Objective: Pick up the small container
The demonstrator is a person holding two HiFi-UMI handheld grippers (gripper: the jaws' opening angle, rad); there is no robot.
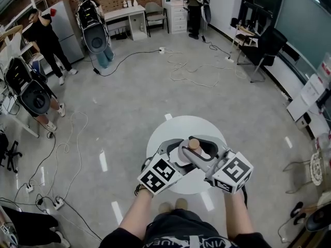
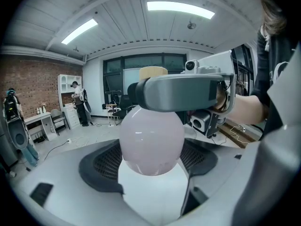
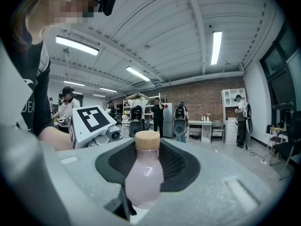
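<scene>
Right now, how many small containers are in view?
1. The small container, pink with a tan cap, is held between the left gripper and right gripper over the round white table. Others could be hidden behind the grippers.

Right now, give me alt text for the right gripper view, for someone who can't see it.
A pale pink bottle with a tan wooden cap stands upright between the right gripper's grey jaws, before a black ribbed pad. A white cube with a black square marker sits at left; behind, people stand by a red brick wall.
</scene>
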